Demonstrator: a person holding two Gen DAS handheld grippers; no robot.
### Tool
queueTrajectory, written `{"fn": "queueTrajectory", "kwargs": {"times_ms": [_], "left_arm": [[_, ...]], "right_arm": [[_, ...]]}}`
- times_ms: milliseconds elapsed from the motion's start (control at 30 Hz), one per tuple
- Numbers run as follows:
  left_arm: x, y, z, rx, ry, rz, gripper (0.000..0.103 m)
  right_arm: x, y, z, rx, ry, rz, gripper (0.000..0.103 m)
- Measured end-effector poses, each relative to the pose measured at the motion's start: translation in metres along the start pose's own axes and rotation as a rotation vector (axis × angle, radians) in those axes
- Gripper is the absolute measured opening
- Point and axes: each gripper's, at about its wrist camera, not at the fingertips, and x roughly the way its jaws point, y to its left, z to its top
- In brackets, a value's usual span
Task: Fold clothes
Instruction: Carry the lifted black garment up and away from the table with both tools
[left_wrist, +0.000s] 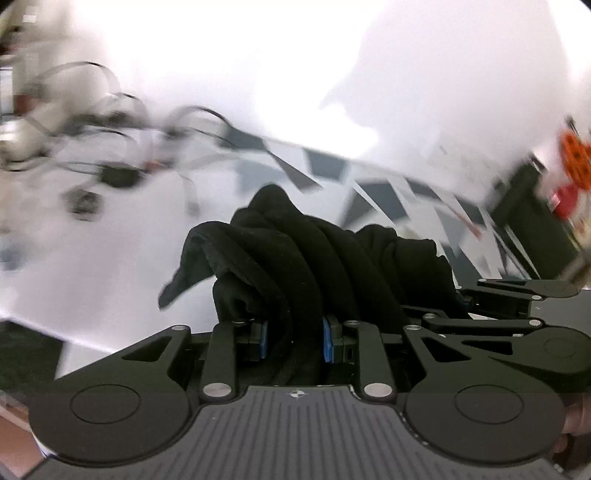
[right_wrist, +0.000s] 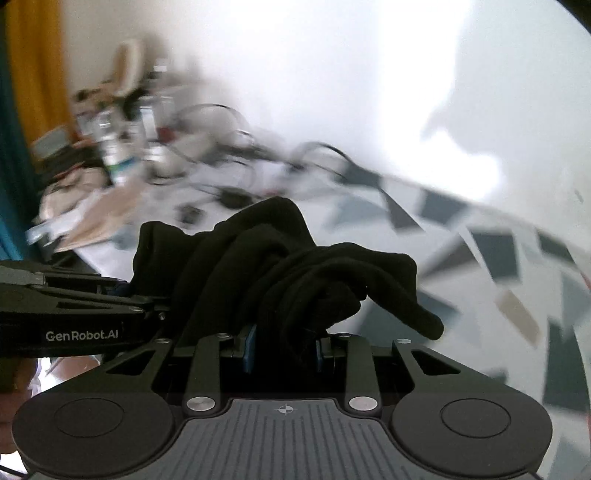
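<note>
A soft black knitted garment (left_wrist: 295, 258), bunched into thick rope-like folds, fills the lower centre of both views, raised above the white table (left_wrist: 110, 258). The left gripper (left_wrist: 295, 339) has its blue-padded fingers (left_wrist: 263, 341) clamped on a fold; the right gripper (right_wrist: 284, 350) pinches another bunch likewise, with the left one just beside it at the left edge. Blurred black cables (right_wrist: 229, 155) and clutter crowd the upper left; a grey-and-white patterned cloth (right_wrist: 498, 254) spreads to the right.

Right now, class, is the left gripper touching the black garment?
Touching. The left wrist view shows the black garment bunched between the left gripper's blue pads, pressed against it on both sides.
</note>
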Motion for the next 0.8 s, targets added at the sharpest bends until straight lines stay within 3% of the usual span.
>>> {"fn": "queueTrajectory", "kwargs": {"times_ms": [133, 433, 800], "left_arm": [[-0.031, 0.019, -0.002, -0.073, -0.032, 0.126, 0.026], [-0.092, 0.07, -0.034, -0.334, -0.05, 0.432, 0.026], [-0.201, 0.139, -0.123, -0.625, -0.133, 0.636, 0.026]], "right_arm": [[0.011, 0.028, 0.017, -0.069, -0.005, 0.111, 0.026], [0.048, 0.104, 0.047, -0.247, 0.108, 0.447, 0.026], [0.037, 0.264, 0.017, -0.49, 0.18, 0.658, 0.026]]}}
